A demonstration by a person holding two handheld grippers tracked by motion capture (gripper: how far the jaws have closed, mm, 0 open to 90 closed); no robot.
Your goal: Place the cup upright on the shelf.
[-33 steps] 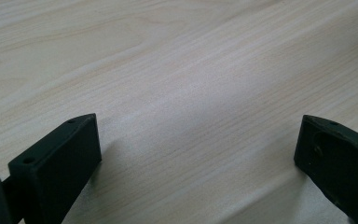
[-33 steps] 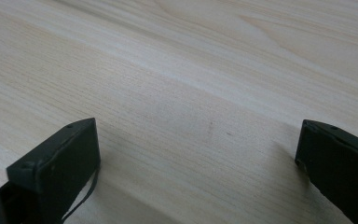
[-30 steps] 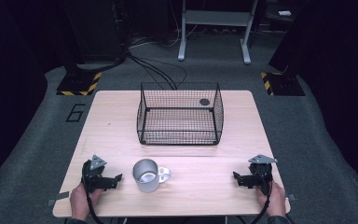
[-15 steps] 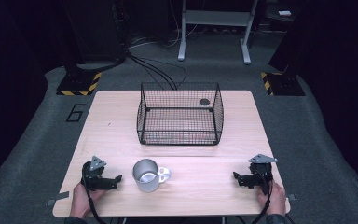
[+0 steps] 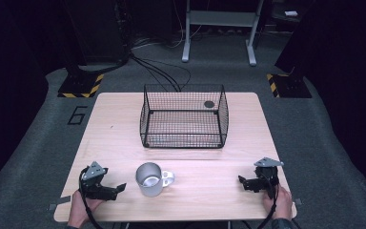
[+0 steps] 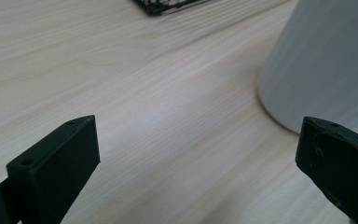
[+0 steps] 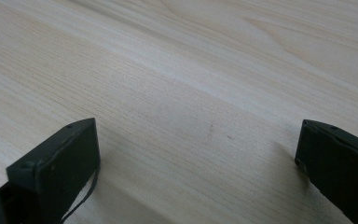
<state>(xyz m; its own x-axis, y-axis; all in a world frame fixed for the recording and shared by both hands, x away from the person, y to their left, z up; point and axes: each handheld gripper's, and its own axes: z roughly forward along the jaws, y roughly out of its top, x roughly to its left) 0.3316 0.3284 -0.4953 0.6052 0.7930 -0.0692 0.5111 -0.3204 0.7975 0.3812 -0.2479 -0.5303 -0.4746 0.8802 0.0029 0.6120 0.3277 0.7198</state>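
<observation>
Metal mug [image 5: 149, 178] upright on tabletop [image 5: 124, 124] near front edge, w/ left hand-held gripper [image 5: 116, 188] just beside it, jaws apart, right hand-held gripper [image 5: 242, 181] well apart at right, jaws apart, wire basket [image 5: 184, 116] behind.

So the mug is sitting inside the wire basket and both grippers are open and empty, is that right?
Not quite. In the high view the mug stands on the table, in front of the wire basket, not inside it. The left gripper and right gripper are open and empty.
</observation>
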